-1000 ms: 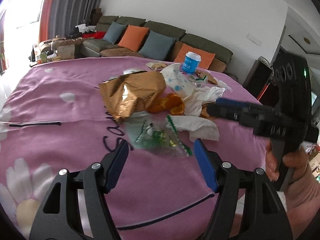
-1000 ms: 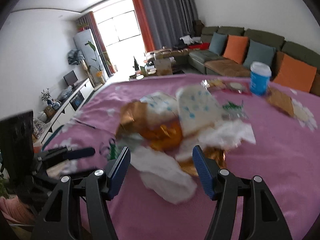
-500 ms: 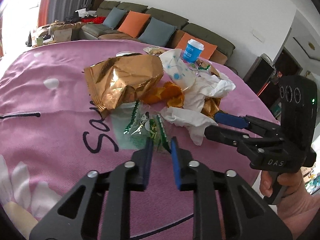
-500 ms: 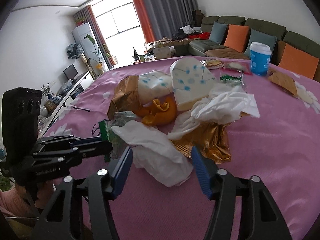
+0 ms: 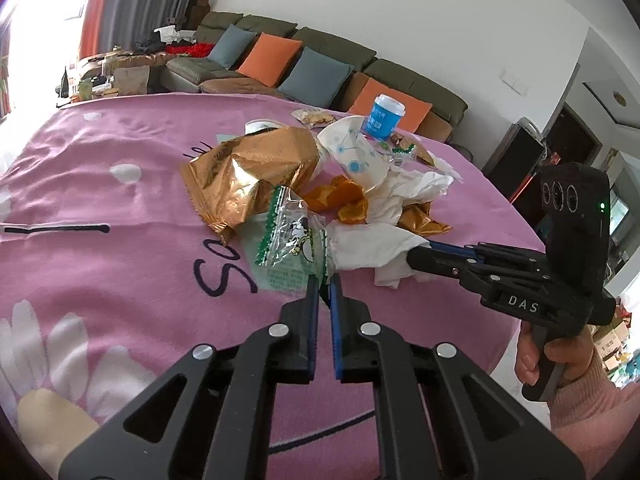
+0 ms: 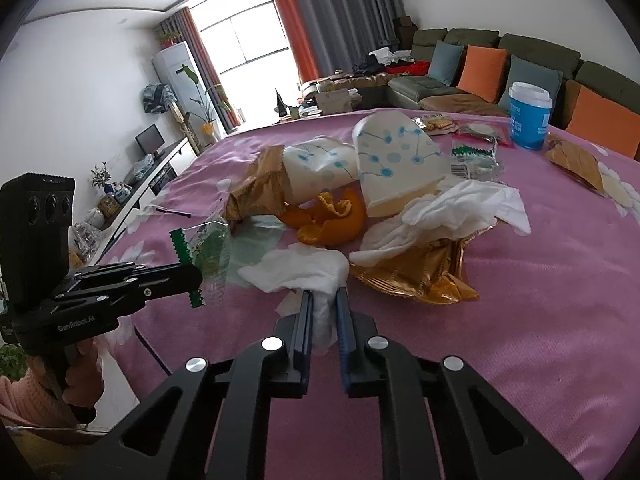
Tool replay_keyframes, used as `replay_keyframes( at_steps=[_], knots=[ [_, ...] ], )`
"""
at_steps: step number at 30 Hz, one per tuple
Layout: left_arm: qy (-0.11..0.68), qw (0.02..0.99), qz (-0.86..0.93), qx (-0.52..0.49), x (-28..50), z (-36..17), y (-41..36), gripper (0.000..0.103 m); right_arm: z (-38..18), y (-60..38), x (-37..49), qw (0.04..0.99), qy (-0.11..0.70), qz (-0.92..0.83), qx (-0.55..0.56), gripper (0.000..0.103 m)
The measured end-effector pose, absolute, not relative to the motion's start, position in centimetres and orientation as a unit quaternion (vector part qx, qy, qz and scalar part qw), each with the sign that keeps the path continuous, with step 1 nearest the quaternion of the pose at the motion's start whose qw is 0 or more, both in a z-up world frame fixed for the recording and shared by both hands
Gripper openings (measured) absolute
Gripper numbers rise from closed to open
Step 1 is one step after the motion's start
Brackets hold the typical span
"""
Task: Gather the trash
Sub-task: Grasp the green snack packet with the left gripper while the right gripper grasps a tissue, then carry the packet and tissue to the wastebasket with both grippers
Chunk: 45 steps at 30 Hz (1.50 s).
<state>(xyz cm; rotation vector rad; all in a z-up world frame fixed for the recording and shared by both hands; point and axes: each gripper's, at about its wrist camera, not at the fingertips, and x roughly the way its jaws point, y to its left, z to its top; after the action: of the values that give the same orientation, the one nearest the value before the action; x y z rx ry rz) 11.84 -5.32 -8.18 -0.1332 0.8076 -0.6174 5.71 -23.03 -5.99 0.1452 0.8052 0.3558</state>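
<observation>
A trash pile lies on the pink tablecloth (image 5: 120, 264): a gold foil bag (image 5: 248, 176), orange peels (image 5: 340, 200), paper cups (image 5: 356, 152), white tissues (image 5: 408, 192). My left gripper (image 5: 324, 284) is shut on a clear green-edged plastic wrapper (image 5: 292, 236) and lifts its near edge; it also shows in the right wrist view (image 6: 208, 256). My right gripper (image 6: 323, 300) is shut on a white tissue (image 6: 304, 272), seen in the left wrist view (image 5: 372, 248) too.
A blue cup (image 6: 528, 120) with a white lid stands at the far side, with small snack packets (image 6: 476, 156) and a brown packet (image 6: 576, 160) nearby. A black line (image 5: 56, 229) is printed on the cloth at left. A sofa stands behind the table.
Both grippers went from open to shut. The left closed on the plastic wrapper and raised it. The right moved in and closed on the white tissue.
</observation>
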Motion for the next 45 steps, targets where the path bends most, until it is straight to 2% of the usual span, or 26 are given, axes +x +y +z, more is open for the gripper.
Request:
replay_keyframes(
  at_steps=[20, 45],
  knots=[
    [0.351, 0.896, -0.261, -0.076, 7.1, -5.8, 1.4, 0.006, -2.6, -19.5, 5.0, 0.897, 0.36, 0.246, 0.078, 0.007],
    [0.327, 0.929, -0.098, -0.145, 2.7, -4.9, 15.9, 0.006, -1.4, -3.9, 9.2, 0.847, 0.354, 0.397, 0.016, 0.007]
  ],
)
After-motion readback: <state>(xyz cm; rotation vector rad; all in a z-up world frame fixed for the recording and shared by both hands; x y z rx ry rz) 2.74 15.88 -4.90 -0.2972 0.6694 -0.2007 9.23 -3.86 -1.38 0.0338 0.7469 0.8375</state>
